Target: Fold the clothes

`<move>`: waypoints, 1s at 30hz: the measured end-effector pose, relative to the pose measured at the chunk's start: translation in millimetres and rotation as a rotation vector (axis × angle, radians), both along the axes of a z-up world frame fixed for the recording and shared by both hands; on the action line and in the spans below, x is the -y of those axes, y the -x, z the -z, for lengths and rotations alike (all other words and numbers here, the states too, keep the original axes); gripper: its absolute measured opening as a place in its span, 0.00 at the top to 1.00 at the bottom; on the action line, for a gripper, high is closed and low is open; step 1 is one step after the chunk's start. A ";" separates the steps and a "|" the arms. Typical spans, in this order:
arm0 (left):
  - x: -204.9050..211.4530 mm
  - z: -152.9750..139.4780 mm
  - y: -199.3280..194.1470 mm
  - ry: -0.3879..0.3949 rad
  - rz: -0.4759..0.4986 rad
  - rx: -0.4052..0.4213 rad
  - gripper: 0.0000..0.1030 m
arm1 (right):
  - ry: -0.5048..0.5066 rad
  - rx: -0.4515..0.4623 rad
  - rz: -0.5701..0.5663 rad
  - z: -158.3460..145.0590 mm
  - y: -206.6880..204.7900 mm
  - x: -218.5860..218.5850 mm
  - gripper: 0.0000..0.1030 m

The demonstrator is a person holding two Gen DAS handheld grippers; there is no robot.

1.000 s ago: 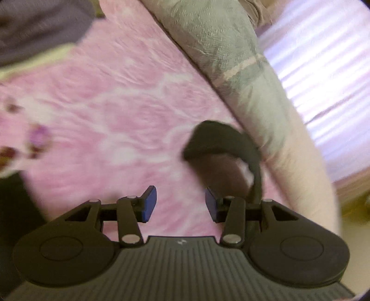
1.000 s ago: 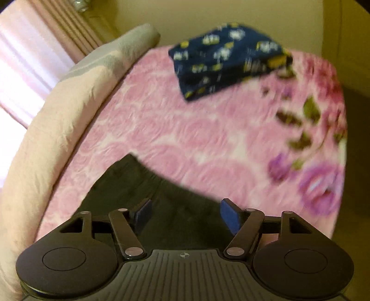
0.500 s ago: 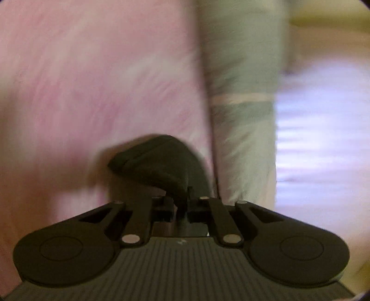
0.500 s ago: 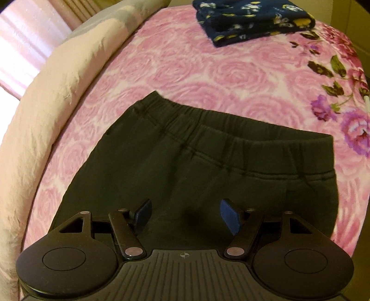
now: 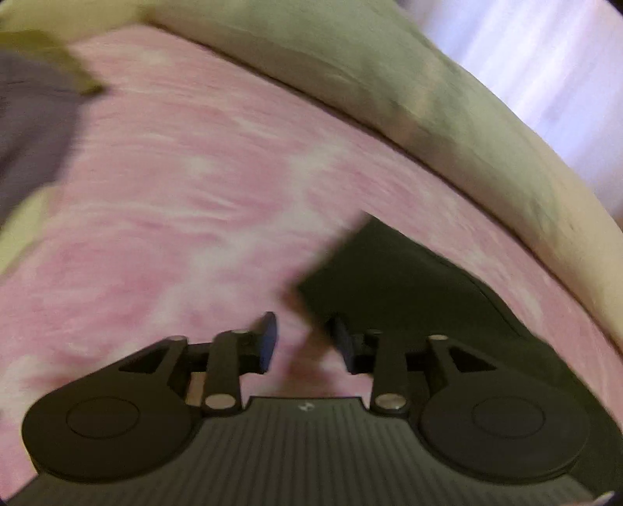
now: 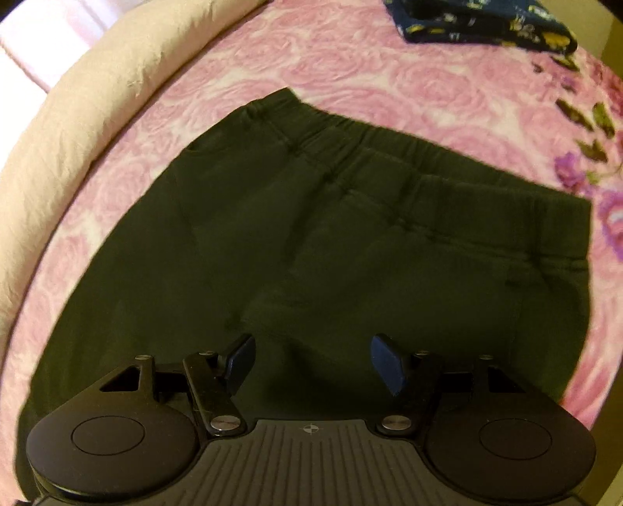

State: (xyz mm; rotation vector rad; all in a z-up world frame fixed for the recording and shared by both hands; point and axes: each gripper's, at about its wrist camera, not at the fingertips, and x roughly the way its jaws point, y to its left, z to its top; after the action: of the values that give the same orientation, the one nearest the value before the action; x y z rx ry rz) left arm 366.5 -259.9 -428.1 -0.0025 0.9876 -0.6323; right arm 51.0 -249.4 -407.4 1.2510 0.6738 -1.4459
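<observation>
Currently the dark trousers (image 6: pixel 311 241) lie flat on the pink bedspread (image 6: pixel 350 66), waistband away from the right wrist camera. Left claw (image 5: pixel 301 342) has just been opening, nothing between its pads, beside a trouser corner. Right claw (image 6: pixel 311 362) hovers wide and empty over the seat. Recommended: grip edges squarely, fold along the centre seam, keep cloth taut.

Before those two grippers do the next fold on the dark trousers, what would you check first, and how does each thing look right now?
1. Dark trousers lying flat on pink bedspread: ok.
2. Right gripper open, empty, over the trousers: ok.
3. Left gripper, jaws just opening, holds nothing: ok.
4. Trouser corner between left jaws: not ok, it lies beyond them.
5. Folded blue floral garment clear of the trousers: ok.
6. Legs straight: cannot tell.
</observation>
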 end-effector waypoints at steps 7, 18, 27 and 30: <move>-36.7 -36.0 81.6 -0.011 0.220 0.043 0.80 | 0.096 -0.129 -0.175 6.3 22.3 -12.4 0.33; -186.5 -20.9 236.1 -0.213 0.128 -0.021 0.87 | 0.093 -0.140 -0.466 42.1 94.8 -73.1 0.33; -247.3 -19.5 201.7 -0.021 -0.189 -0.091 0.60 | 0.353 0.134 -0.153 7.3 172.7 -97.3 0.33; -270.1 -3.6 192.5 0.112 -0.307 -0.127 0.58 | 0.417 0.194 0.017 21.5 197.1 -106.9 0.33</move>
State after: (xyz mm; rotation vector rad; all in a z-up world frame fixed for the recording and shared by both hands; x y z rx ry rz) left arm 174.0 10.3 -424.5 -0.2911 1.0471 -0.4076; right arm -146.1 -142.5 -429.0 1.0501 0.2147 -1.3696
